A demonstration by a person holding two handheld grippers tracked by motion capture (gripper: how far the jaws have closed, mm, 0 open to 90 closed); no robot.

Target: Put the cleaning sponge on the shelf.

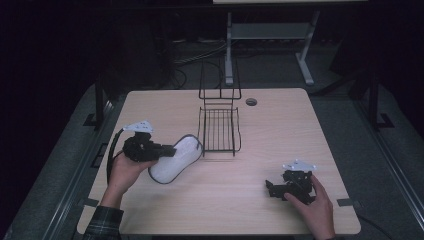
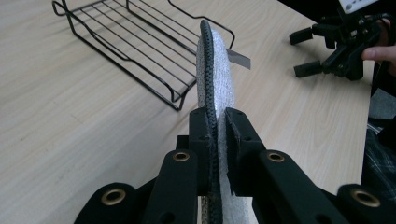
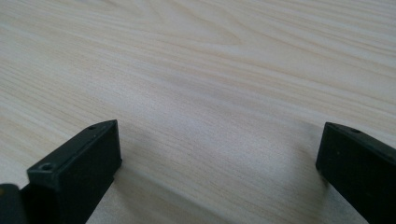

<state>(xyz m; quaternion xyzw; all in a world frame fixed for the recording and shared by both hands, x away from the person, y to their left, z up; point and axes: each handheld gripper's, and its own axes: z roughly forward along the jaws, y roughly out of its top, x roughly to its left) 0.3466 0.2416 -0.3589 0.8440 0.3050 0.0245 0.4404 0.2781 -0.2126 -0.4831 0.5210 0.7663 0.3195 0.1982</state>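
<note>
- Insole [image 1: 175, 159] (white face, dark knit rim) is clamped at one end in the left tongs [image 1: 165, 150], which are closed on its edge; in the left gripper view the two black jaws pinch the rim with the insole [image 2: 215, 79] standing on edge between them.
- Its far end points toward the wire rack [image 1: 219, 130] and sits just beside the rack's near left corner; whether its lower end touches the tabletop [image 1: 280, 125] I cannot tell.
- Done so far, by my reading: the pick-up, and most of the carry toward the rack.
- Left to do, as I judge it: bring the insole over the rack's front rail, lay it in the wire tray, and open the jaws.
- Right tongs [image 1: 272, 189] rest low at the near right of the tabletop, well apart from the insole; their jaws stand wide with nothing between them (bare wood [image 3: 210, 93] shows in the gap in the right gripper view).
- Rack itself holds nothing yet, so the placing step has not begun.
</note>
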